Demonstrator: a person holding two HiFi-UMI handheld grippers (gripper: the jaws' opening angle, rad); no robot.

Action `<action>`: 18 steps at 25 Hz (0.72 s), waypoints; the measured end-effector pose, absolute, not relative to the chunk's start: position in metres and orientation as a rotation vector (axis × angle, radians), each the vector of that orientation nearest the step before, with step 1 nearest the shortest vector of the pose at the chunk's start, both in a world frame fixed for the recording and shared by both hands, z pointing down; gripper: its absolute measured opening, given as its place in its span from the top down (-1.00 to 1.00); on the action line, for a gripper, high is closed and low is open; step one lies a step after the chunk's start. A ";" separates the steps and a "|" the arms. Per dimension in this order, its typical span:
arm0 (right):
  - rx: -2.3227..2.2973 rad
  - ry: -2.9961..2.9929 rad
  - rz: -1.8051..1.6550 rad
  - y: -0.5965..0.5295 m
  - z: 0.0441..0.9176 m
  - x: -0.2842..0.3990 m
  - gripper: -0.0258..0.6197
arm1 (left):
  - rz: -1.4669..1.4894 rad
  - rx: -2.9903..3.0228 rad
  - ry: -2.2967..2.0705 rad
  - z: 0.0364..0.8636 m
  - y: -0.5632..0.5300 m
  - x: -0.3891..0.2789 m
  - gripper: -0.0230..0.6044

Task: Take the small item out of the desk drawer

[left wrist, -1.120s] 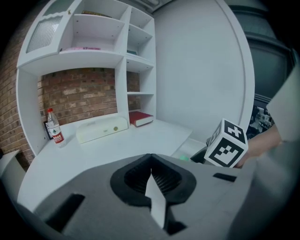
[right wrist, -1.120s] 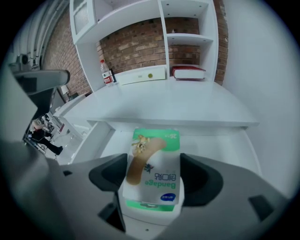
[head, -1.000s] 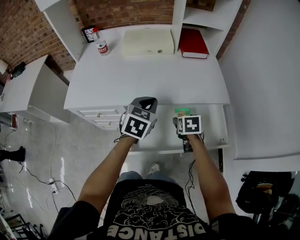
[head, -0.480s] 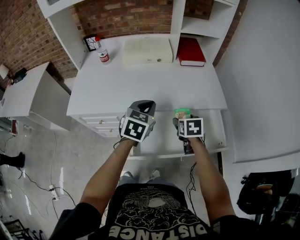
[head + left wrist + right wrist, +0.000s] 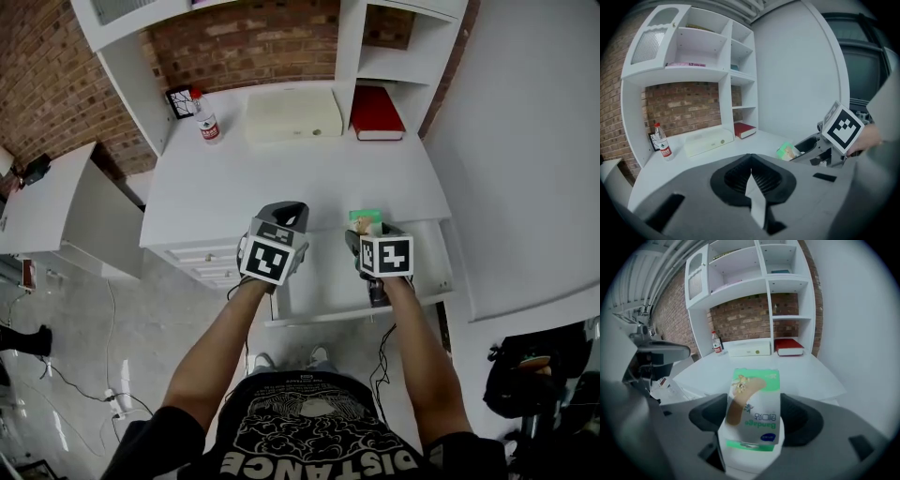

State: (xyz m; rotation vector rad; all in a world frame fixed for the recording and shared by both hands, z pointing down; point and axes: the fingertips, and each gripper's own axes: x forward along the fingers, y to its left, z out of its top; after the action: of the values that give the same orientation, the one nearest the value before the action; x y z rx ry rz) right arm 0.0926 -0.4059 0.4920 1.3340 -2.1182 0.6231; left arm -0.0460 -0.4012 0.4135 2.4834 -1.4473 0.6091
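A: The right tongs clamp the green-and-white cardboard bandage box above the open white drawer; the left tongs, closed, carry nothing.

B: Risk: gripped near one end, the box may pivot and slip, or clip the white worktop edge.

Head view looks steeply down; both gripper views face across the desk

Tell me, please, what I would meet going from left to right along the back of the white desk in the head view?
clear plastic bottle with a red label → flat cream rectangular box → red hardcover book
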 end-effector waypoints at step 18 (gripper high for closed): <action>1.507 -2.250 0.442 -0.383 0.409 0.050 -0.17 | 0.567 2.570 -1.405 0.385 -0.377 -0.093 0.90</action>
State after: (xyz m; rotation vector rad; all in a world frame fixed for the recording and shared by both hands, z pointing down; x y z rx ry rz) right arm 0.0496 -0.3833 0.4086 1.5072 -2.2502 0.4422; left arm -0.0926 -0.3766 0.3848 2.5702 -1.4051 0.5672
